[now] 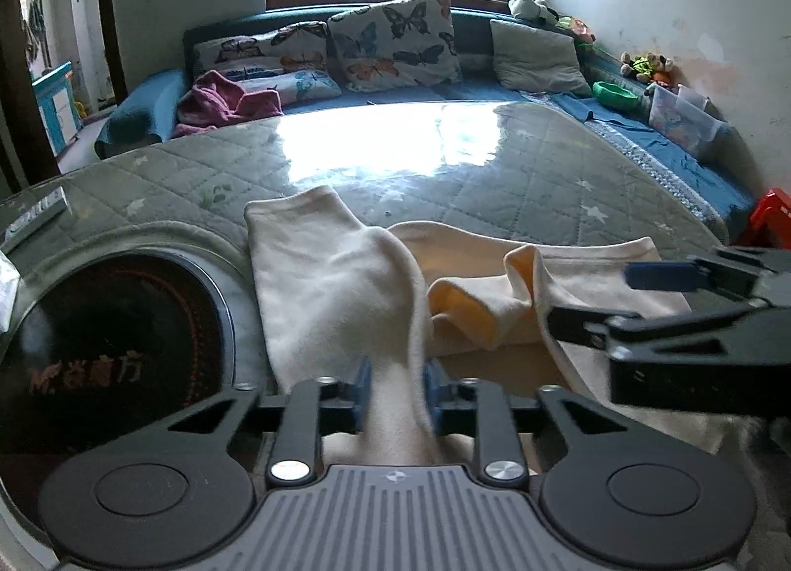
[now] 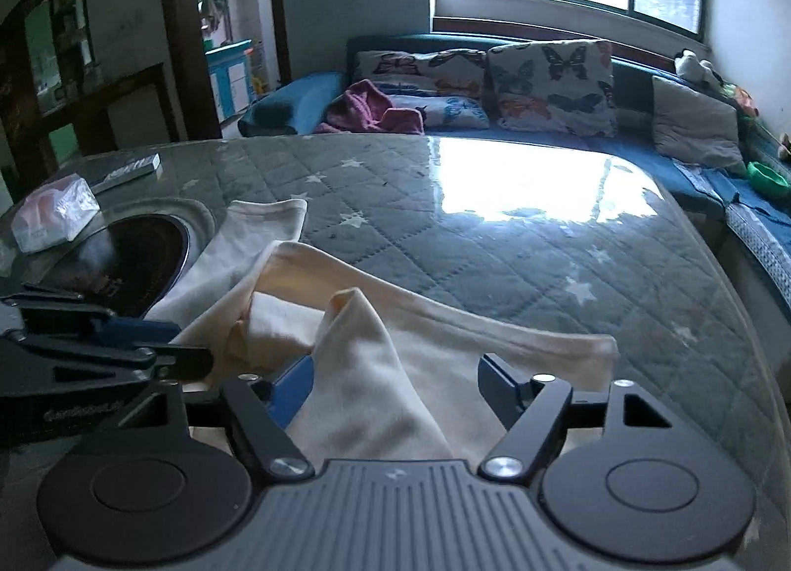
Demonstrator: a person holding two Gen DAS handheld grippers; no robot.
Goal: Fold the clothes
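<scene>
left gripper (image 1: 395,390) pinches the cream garment (image 1: 336,284), right gripper (image 2: 395,385) open astride a fold; grasping step, right must close next.

Soft matt cream cloth garment (image 1: 326,284) lies on a glossy glass-topped quilted table (image 1: 494,175).

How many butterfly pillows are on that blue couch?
3. One large upright butterfly pillow in the middle, one leaning to its left, and one lying flat below that, beside the pink cloth. More may be hidden.
</scene>
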